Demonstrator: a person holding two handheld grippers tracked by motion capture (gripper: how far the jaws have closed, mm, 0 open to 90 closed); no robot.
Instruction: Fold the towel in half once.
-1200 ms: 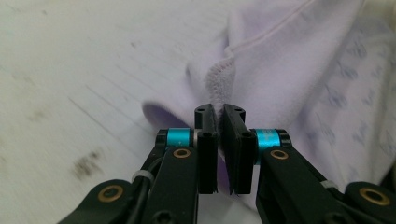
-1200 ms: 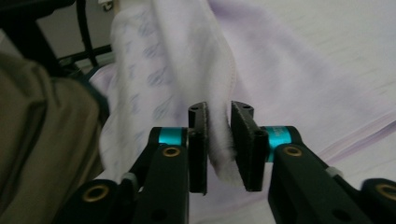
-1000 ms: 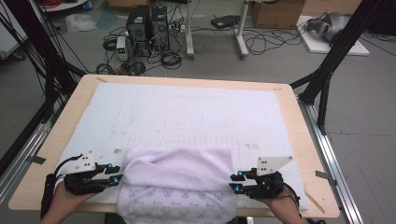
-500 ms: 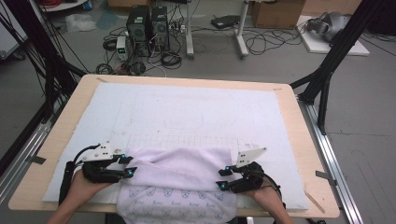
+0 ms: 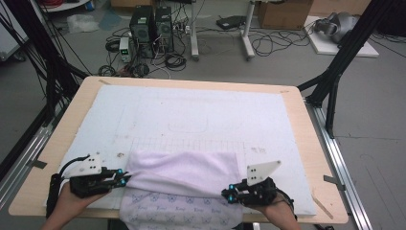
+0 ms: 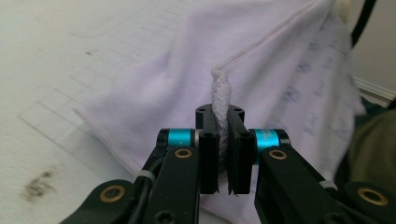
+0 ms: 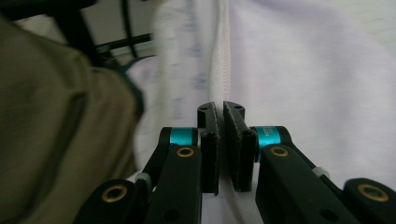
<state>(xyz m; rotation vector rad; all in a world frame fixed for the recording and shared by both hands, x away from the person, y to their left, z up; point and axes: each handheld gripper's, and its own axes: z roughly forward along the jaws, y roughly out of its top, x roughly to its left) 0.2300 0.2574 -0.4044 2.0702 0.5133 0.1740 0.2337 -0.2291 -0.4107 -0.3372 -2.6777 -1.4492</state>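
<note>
A pale lilac towel [image 5: 184, 172] lies folded at the table's near edge, and its printed side hangs over the front. My left gripper [image 5: 125, 179] is at the towel's left side. Its jaws have just been closing and now pinch a bunched hem of the towel [image 6: 163, 79], as the left gripper [image 6: 220, 114] shows in its own view. My right gripper [image 5: 229, 194] is at the towel's right side. Its jaws have also just closed, and the stitched edge of the towel [image 7: 303, 70] runs down between the pads of the right gripper [image 7: 221, 109].
A white mat [image 5: 191, 110] with faint drawn lines covers the wooden table [image 5: 309, 129]. On the floor beyond it stand computer towers [image 5: 151, 21], loose cables and black frame legs [image 5: 335, 72]. An olive sleeve [image 7: 46, 116] is close on the right gripper's left.
Both grippers pushed forward to the towel's sides, then drew back a little toward the near edge. Their jaws went from open to shut on the towel's edges.
</note>
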